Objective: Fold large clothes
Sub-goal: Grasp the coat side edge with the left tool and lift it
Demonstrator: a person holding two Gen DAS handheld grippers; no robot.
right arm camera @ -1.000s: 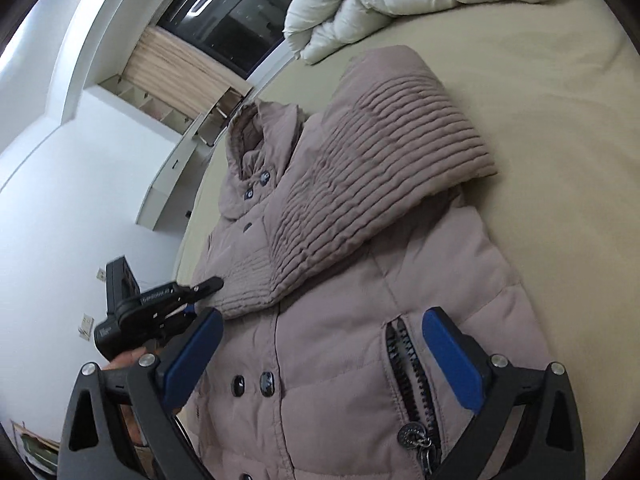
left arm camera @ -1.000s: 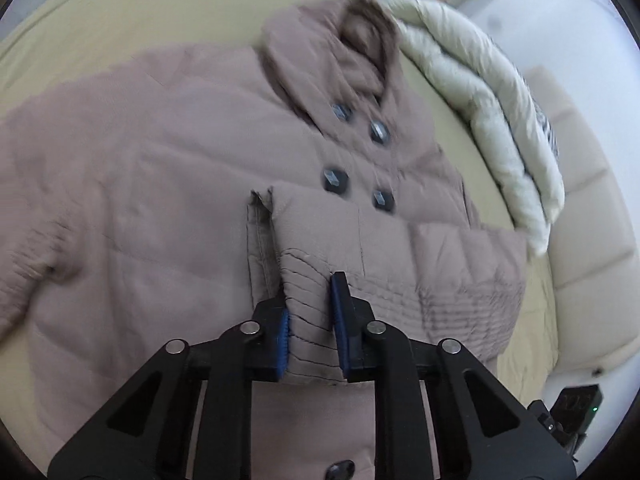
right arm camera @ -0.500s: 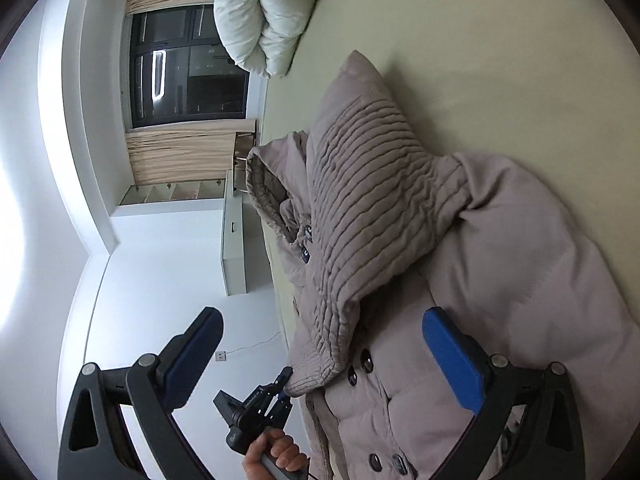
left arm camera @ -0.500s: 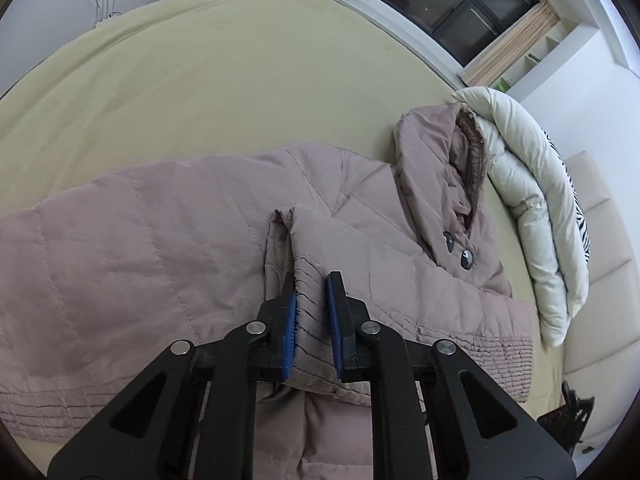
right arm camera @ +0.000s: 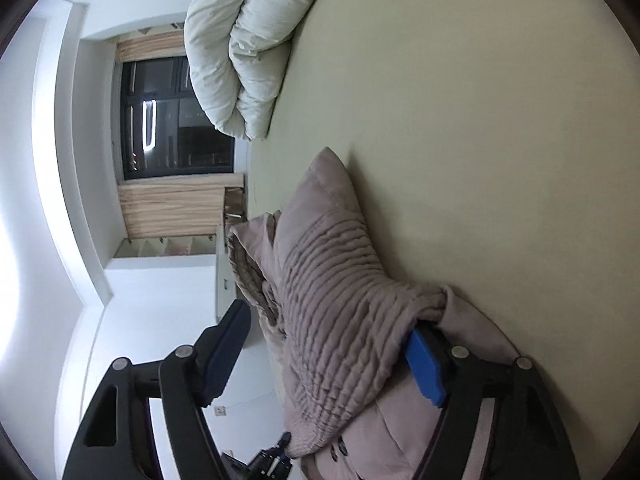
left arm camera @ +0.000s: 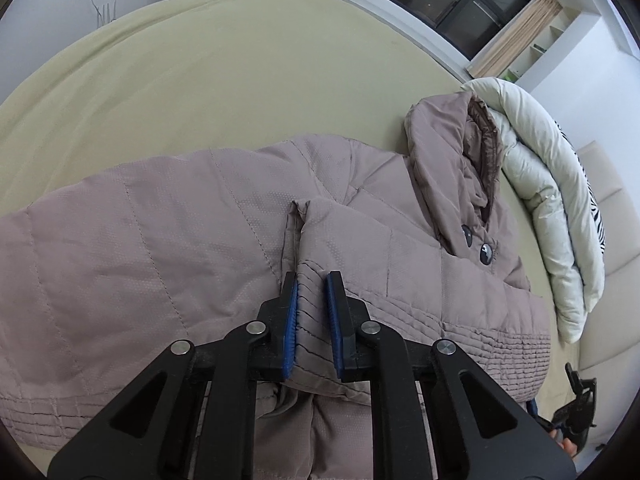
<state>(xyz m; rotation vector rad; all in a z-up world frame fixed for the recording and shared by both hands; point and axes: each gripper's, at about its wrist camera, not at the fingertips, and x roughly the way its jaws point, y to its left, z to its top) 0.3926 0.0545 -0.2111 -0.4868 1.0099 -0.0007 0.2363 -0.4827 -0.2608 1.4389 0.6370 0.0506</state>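
Your left hand-held gripper [left arm camera: 312, 320] pinches the coat's [left arm camera: 160, 260] cuff [left arm camera: 316, 344] on the bed [left arm camera: 240, 80]; the right hand-held gripper [right arm camera: 332, 356] gapes wide at 6 o'clock. Slick padding may slip, undoing the fold.

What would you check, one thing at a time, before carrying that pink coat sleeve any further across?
1. Left gripper clamped on the sleeve cuff: ok, cloth sits between both pads.
2. Right gripper free to help: ok, jaws wide open, holding nothing.
3. Right gripper clear of the coat: not ok, one blue finger is tucked under a ribbed fold.
4. Bed beyond the coat bare: ok in the left view.
5. Duvet out of the way: ok, it lies beside the hood.
6. Coat body flat underneath: cannot tell.
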